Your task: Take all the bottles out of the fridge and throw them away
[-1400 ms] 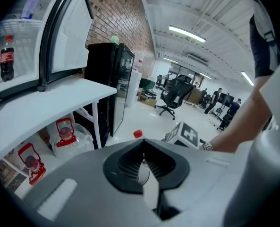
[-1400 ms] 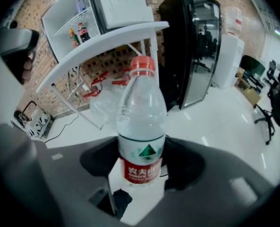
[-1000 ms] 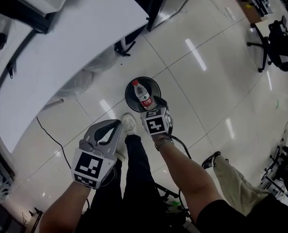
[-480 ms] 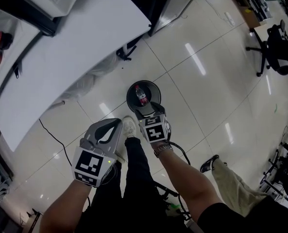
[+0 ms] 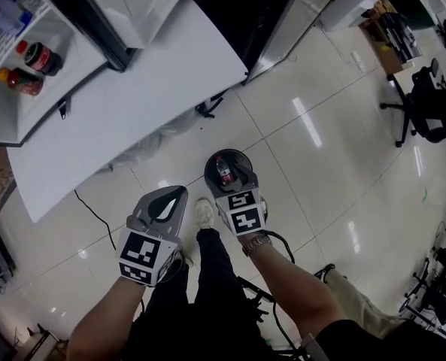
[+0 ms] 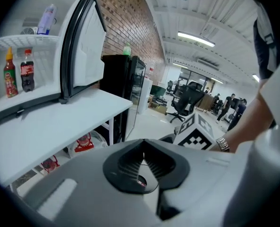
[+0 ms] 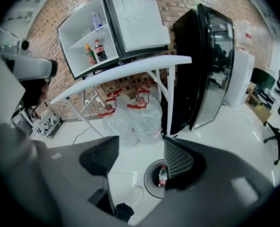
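Water bottle [image 5: 224, 170] is sitting in the bin [image 5: 209, 168] before the table [image 5: 132, 81]; cola bottle [image 5: 38, 57] and sauce bottle [image 5: 18, 81] are standing side by side in the fridge [image 5: 57, 100] atop it.

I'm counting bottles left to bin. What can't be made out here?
- Fridge: cut off by head view's top-left edge; tiny in right gripper view.
- Bin: right gripper overlaps its near rim in head view; contents partly hidden.
- Dark bottle and red bottle: labels too small in all views.
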The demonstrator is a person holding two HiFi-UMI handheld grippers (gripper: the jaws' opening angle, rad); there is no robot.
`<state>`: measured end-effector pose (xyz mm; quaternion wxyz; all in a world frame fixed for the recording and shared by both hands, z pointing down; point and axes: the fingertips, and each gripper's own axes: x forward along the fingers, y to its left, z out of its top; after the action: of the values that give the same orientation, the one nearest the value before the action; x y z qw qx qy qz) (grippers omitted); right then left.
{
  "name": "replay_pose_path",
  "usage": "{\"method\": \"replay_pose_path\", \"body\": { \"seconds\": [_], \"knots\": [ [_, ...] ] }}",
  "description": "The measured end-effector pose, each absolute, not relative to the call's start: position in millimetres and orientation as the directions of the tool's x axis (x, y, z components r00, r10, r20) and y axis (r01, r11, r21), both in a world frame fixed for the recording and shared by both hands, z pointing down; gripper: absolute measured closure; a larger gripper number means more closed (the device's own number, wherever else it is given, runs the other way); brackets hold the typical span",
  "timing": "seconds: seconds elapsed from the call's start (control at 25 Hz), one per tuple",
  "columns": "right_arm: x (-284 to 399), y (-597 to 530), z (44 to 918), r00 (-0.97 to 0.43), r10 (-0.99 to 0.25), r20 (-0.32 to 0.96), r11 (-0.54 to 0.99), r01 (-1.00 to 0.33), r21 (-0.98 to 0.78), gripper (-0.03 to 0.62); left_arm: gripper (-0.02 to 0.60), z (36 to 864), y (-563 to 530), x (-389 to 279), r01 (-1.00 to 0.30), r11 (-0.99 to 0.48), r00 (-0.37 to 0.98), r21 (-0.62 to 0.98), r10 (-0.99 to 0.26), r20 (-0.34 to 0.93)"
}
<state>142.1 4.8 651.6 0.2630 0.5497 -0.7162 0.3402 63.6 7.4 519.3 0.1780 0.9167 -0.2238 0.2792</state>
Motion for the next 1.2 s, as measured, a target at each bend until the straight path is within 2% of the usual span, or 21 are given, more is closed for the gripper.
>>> {"method": "replay_pose_path", "body": {
  "seconds": [0.32,0.72,1.2],
  "knots": [
    [96,-24,576,-0.361,-0.668,0.65,0.329,-0.928,-0.176,0.295,0.578,491,-17,25,-0.622,-0.767,0.708,0.158,-0.464,0.532],
    [41,-52,456,-0.481,-0.726,0.491,0.506,-0.858,-0.092,0.347,0.577,412,-43,-38,-0.766,-0.637,0.61,0.086,-0.679,0.408],
    [-30,-124,342,-0.55,-0.765,0.335,0.594,-0.803,0.039,0.37,0.577,341,-76,-116,-0.85,-0.526,0.514,0.04,-0.81,0.281]
  ]
}}
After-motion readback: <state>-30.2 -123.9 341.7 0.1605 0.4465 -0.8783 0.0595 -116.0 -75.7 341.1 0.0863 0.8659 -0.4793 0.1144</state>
